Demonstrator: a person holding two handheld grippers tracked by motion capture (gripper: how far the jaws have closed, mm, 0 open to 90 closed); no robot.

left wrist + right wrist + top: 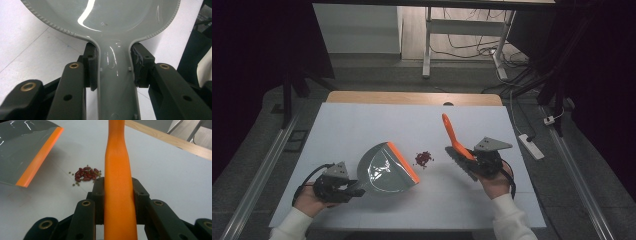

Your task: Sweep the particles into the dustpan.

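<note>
Fingers [91, 67] of the left gripper [343, 186] are clamped on the narrow grey handle of the grey plastic dustpan with an orange rubber lip [387, 167], one black pad pressing each side of the handle just below where it widens into the pan. That gripper sits at the near left of the white table top [362, 125], held by a hand in a white sleeve. The dustpan's scoop lies just right of it, with the orange lip facing right.

At the near right, the right gripper [472, 159] has its black fingers [98, 195] closed on the orange plastic handle of the small hand brush [455, 142]; the pads grip both sides of the handle. The grey bristle head lies at the gripper, tilted down toward the table, and the orange handle rises away to the far side.

Between the dustpan's lip and the brush lies a small heap of dark red beans [423, 158], with a few tiny greenish bits [75, 184] scattered at its edge. The heap lies near the lip without touching it.

No brand name or readable writing shows on the dustpan or brush; a faint moulded mark inside the pan is too small to read.

Beyond the white top, a light wooden strip [412, 98] borders the table's far edge.
</note>
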